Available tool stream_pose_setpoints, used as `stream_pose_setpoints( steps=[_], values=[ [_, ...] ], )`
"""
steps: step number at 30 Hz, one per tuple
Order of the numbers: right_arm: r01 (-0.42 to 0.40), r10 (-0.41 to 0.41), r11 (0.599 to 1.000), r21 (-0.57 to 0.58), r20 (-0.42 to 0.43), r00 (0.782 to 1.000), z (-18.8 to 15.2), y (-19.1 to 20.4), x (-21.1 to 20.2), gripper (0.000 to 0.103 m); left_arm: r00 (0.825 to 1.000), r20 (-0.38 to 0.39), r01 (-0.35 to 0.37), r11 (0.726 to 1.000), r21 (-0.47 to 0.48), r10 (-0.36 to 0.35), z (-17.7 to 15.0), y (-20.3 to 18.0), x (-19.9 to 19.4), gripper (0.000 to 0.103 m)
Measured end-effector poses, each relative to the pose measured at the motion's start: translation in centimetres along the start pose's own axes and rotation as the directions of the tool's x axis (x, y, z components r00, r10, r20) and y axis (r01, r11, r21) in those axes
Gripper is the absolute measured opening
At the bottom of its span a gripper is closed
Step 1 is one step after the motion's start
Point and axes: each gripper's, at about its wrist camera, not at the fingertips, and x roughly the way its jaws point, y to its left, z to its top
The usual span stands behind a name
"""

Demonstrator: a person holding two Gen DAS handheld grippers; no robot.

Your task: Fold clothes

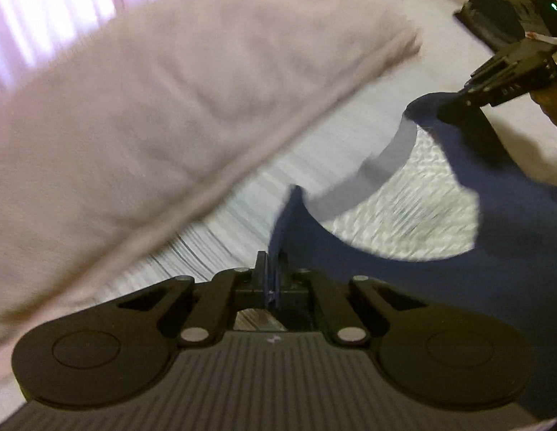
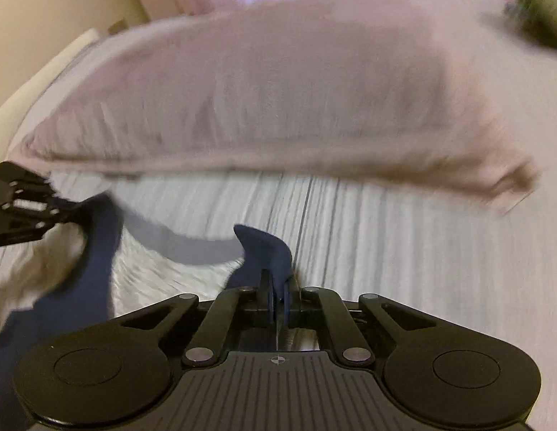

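Gripper (image 1: pixel 273 280), navy garment (image 1: pixel 458 269), striped bedsheet (image 1: pixel 332 151), pink pillow (image 1: pixel 170 107)

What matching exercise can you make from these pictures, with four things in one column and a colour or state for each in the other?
Things:
1. pillow
2. garment
3. left gripper
4. bed sheet

Colours or states:
A. dark blue, lifted at two points
B. white with fine stripes
C. pale pink, lying on the bed
D. black, fingers shut on cloth

Right pairs: 1-C, 2-A, 3-D, 4-B. The right gripper also pinches the garment.
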Motion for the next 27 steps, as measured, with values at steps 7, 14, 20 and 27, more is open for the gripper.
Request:
stream_pose_setpoints(
  steps=[7, 14, 20, 27],
  values=[
    [0.032, 0.008, 0.984, -0.174, 0.222, 0.975, 7.5, 4.6, -9.6, 0.002, 0.971, 0.185, -0.145, 0.988, -0.049, 0.152, 5.1, 2.1, -11.5, 0.001],
    [0.083, -0.029, 0.97, -0.229, 0.229, 0.973, 11.8, 7.3, -3.1, 0.003, 0.957, 0.085, -0.259, 0.948, -0.187, 0.278, 6.8, 6.3, -7.4, 0.007],
    [0.112, -0.085, 0.981, -0.159, 0.167, 0.982, 5.6, 7.5, 0.1, 0.075, 0.964, -0.029, -0.261, 0.926, -0.272, 0.263, 0.5, 5.4, -5.1, 0.031],
    [0.074, -0.074, 0.997, 0.025, -0.001, 0.997, -7.5, 6.3, -6.8, 0.075, 0.982, -0.106, -0.178, 0.948, -0.264, 0.155, -9.7, -1.7, -10.4, 0.035]
  ],
)
